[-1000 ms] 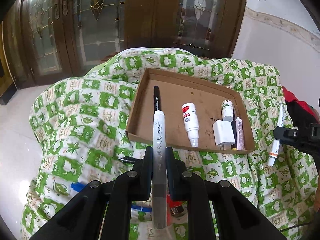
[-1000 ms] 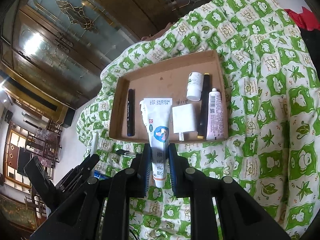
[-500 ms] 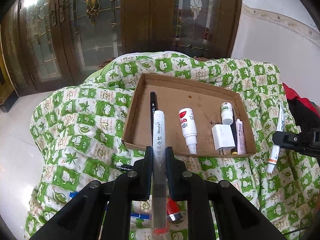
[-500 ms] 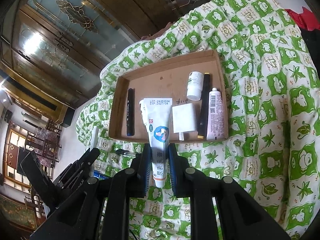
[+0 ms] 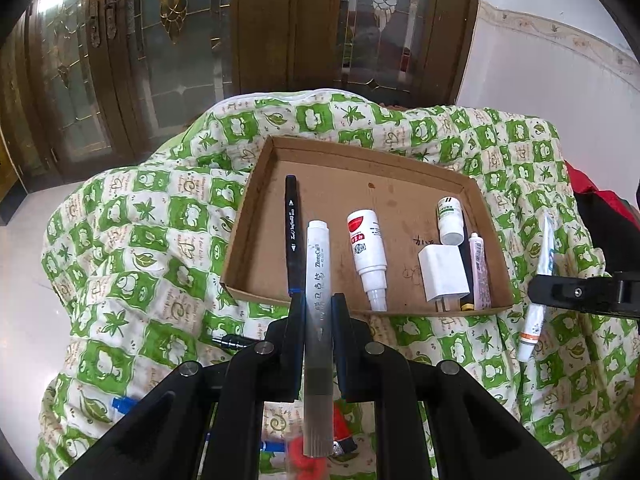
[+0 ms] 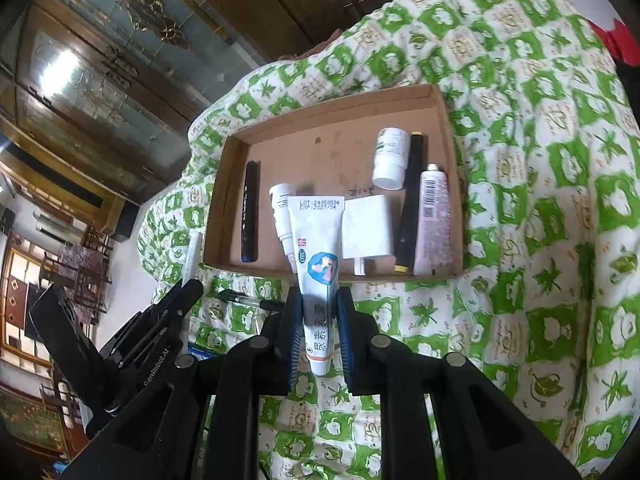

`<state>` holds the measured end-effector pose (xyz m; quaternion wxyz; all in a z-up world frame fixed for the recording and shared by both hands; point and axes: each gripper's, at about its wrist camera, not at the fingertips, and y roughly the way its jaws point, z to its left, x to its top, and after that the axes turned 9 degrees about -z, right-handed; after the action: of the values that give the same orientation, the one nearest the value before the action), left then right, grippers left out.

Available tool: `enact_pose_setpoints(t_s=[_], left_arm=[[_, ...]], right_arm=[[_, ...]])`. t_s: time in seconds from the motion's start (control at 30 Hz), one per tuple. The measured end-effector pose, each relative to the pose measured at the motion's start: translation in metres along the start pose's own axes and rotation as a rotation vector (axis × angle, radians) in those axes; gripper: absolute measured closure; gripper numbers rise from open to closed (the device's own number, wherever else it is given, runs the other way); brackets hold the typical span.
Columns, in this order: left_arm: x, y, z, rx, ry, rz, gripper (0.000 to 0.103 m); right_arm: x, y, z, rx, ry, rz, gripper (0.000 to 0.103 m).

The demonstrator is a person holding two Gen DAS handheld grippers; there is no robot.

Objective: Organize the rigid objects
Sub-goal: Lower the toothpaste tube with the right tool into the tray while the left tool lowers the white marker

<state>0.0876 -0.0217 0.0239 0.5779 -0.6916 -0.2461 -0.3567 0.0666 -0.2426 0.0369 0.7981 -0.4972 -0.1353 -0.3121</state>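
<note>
My left gripper is shut on a white marker pen and holds it above the near edge of a shallow cardboard tray. My right gripper is shut on a white ointment tube, held before the same tray. In the tray lie a black marker, a white spray bottle, a white charger plug, a small white bottle, a black pen and a pink tube.
The tray rests on a green and white patterned quilt. A black pen lies on the quilt just before the tray. Blue and red items lie under my left gripper. Dark wooden glass doors stand behind.
My left gripper has drawn back and slightly up from the tray with the white marker in it. My right gripper has stayed still with the tube.
</note>
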Motion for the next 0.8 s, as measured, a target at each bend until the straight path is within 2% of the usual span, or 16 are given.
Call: enact_pose_setpoints(t_s=[0.1,0.43,0.57,0.8], left_arm=[[0.003,0.002,0.002,-0.006,-0.012,-0.007,0.091],[0.003,0.010,0.006,0.008,-0.001,0.009,0.091],[0.002,0.019,0.008,0.009,-0.009,0.031,0.091],[0.012,0.035,-0.003,-0.020,-0.010,0.051,0.091]], right_arm=[[0.008,0.006,0.008,0.001,-0.019,0.004,0.087],[0.062,0.007,0.013,0.000,-0.016,-0.083,0.087],[0.071,0.025,0.006,-0.003,-0.005,-0.052,0.087],[0.068,0.054,-0.009,-0.033,0.018,0.014,0.087]])
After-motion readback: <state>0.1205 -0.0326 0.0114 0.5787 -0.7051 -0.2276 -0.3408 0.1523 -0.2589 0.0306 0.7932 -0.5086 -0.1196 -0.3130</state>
